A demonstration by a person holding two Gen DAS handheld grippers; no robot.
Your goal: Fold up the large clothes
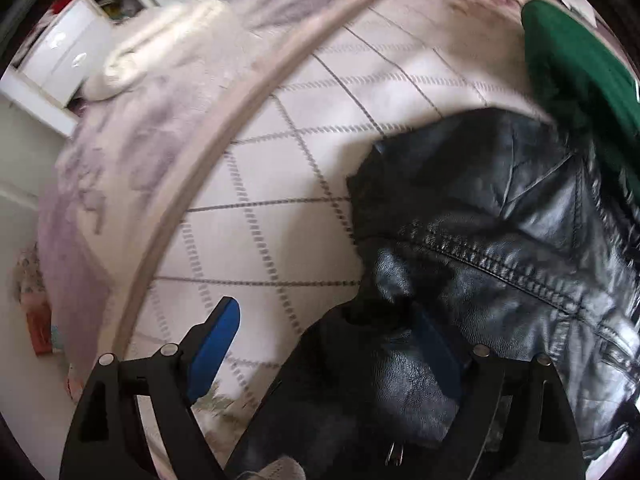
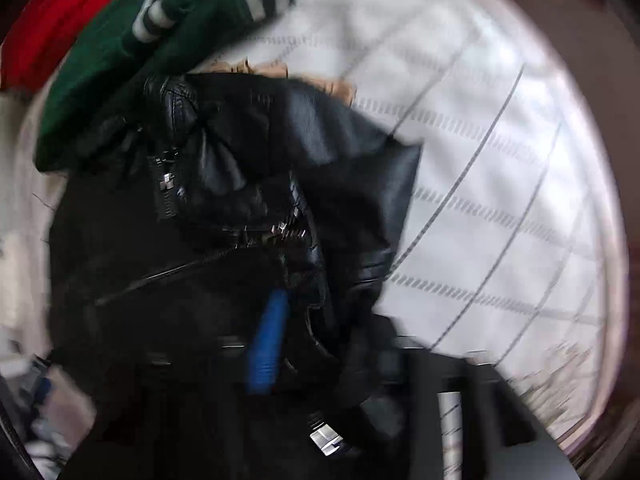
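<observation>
A black leather jacket (image 1: 500,240) lies crumpled on a bed with a white grid-patterned sheet (image 1: 280,152). My left gripper (image 1: 328,328) is open; its left blue pad (image 1: 216,344) is over the sheet and its right blue pad (image 1: 436,352) is against the jacket's edge. In the right wrist view the jacket (image 2: 240,200) with its metal zip fills the middle. My right gripper (image 2: 316,340) is buried in jacket folds; one blue pad (image 2: 268,344) shows and the other is hidden. This view is blurred.
A green garment (image 1: 580,80) with white stripes lies beyond the jacket, also in the right wrist view (image 2: 132,52), with red cloth (image 2: 60,20) behind it. A pinkish blanket (image 1: 120,152) and white pillow (image 1: 160,40) lie left of the sheet. White drawers (image 1: 60,60) stand by the bed.
</observation>
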